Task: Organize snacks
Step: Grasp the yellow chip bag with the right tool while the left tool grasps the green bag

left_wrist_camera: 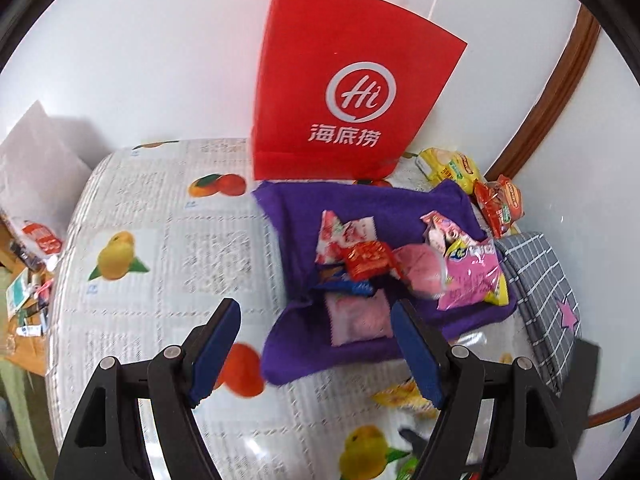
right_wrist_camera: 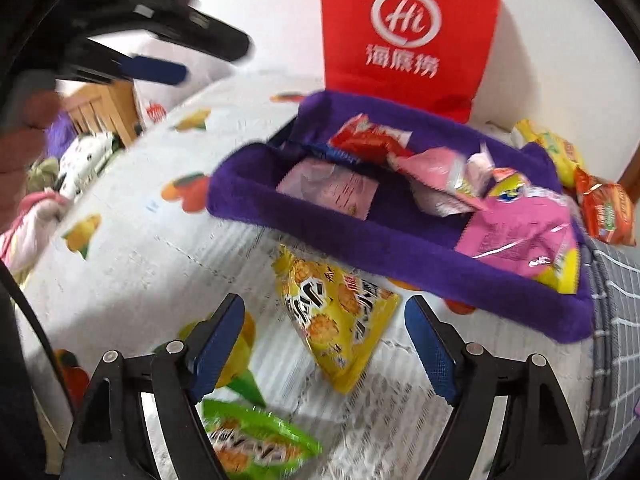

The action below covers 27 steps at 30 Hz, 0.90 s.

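Left gripper (left_wrist_camera: 316,344): fingers wide, empty, lower centre of the left view, hovering at the tray's near edge.
Right gripper (right_wrist_camera: 324,344): fingers wide, nothing pressed between them; the yellow packet (right_wrist_camera: 336,316) lies on the worktop (right_wrist_camera: 160,248) in their gap, centre of frame.
Tray (right_wrist_camera: 360,256): purple, soft-walled, right of centre, holding several snacks.
Green packet (right_wrist_camera: 256,440): bottom edge, still outside the tray.
Loose snacks (left_wrist_camera: 496,200): right edge, behind the tray.
Red bag (left_wrist_camera: 352,92): upright, top centre.
Risk: the thin crinkly yellow packet may slide from the fingers; the limp tray wall may fold if bumped, spilling snacks.
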Each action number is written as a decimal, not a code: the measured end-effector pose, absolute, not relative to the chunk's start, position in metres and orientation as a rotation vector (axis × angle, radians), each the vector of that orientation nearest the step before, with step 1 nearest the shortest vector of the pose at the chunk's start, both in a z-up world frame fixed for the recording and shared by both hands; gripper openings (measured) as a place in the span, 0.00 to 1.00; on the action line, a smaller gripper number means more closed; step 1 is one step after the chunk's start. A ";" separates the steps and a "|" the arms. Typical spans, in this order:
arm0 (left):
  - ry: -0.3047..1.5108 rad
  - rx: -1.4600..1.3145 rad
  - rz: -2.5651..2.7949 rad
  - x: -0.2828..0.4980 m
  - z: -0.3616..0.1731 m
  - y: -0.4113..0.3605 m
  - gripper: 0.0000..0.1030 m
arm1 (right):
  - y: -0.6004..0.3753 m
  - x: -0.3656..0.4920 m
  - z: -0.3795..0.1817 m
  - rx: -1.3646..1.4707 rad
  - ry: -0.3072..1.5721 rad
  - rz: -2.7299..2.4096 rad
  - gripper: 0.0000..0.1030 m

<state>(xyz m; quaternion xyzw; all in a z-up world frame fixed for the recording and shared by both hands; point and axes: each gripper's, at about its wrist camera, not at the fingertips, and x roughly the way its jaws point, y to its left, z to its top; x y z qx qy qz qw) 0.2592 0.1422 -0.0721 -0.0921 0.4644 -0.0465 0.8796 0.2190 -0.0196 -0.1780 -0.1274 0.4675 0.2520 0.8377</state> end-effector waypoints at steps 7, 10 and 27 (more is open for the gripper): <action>0.991 -0.179 -0.058 0.236 -0.086 0.156 0.74 | -0.018 0.221 -0.191 -0.329 0.982 0.486 0.54; 1.007 -0.173 -0.056 0.225 -0.094 0.156 0.74 | -0.030 0.211 -0.179 -0.269 0.959 0.489 0.51; 1.110 -0.294 -0.212 0.152 -0.137 0.110 0.74 | -0.159 0.151 -0.157 -0.065 0.931 0.201 0.51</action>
